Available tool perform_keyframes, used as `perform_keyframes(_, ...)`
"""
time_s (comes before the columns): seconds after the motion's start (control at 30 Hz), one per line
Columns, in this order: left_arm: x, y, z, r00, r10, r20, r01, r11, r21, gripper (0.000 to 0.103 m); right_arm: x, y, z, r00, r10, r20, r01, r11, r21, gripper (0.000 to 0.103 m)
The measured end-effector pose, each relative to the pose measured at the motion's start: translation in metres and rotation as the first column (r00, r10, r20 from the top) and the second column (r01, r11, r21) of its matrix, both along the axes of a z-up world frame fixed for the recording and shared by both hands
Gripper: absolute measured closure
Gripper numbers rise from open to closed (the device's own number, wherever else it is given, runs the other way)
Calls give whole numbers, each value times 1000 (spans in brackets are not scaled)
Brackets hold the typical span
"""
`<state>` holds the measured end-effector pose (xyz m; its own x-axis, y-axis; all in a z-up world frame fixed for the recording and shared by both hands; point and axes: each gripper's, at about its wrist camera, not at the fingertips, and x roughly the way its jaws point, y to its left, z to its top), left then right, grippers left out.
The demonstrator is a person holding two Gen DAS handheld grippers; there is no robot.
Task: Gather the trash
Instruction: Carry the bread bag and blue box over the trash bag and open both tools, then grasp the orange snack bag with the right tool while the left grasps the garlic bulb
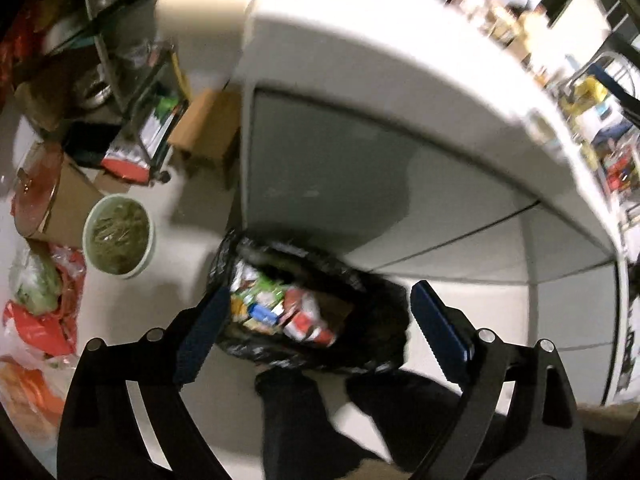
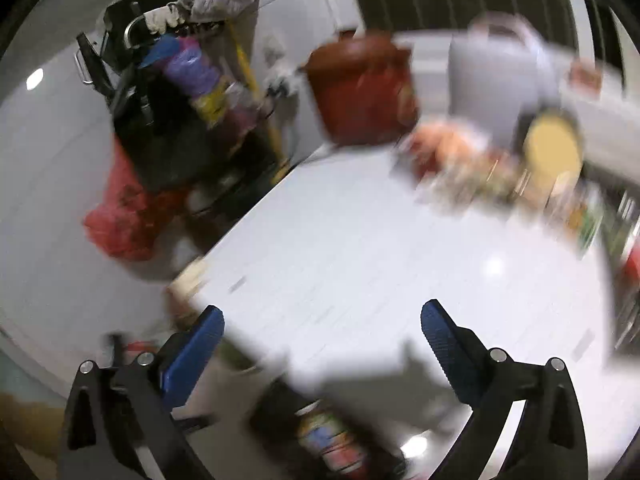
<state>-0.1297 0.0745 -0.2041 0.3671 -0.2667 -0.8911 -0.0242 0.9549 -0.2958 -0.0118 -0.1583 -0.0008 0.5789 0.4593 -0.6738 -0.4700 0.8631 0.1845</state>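
Left gripper (image 1: 316,316): fingers spread wide, empty, above black-lined trash bin (image 1: 384,320) on floor beside white cabinet (image 1: 400,184); bin w/ mixed wrappers (image 1: 288,312). Right gripper (image 2: 322,340): fingers released, nothing between, over white surface (image 2: 360,248); blurred red pot (image 2: 360,88) at far edge.

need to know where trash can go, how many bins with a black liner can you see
1: a black-lined trash bin on the floor beside the white table, already holding wrappers, below the open left gripper. The right wrist view shows it blurred. Others may be hidden.
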Motion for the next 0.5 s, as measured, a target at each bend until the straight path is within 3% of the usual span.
perform_keyframes(0.13, 3, -16, 23, 998, 9, 56, -10, 1000, 12, 14, 81, -18, 7, 997, 4, 79, 12, 980, -198, 6)
perform_keyframes(0.33, -4, -20, 28, 992, 118, 51, -118, 993, 13, 14, 166, -23, -19, 990, 144, 14, -125, 902, -413, 9)
perform_keyframes(0.47, -7, -21, 27, 979, 202, 29, -203, 979, 9, 14, 198, -8, -37, 968, 246, -52, -235, 809, -538, 10)
perform_keyframes(0.5, -8, -23, 27, 976, 218, 27, -218, 976, 8, 14, 204, -4, -45, 957, 281, -71, -268, 766, -585, 17)
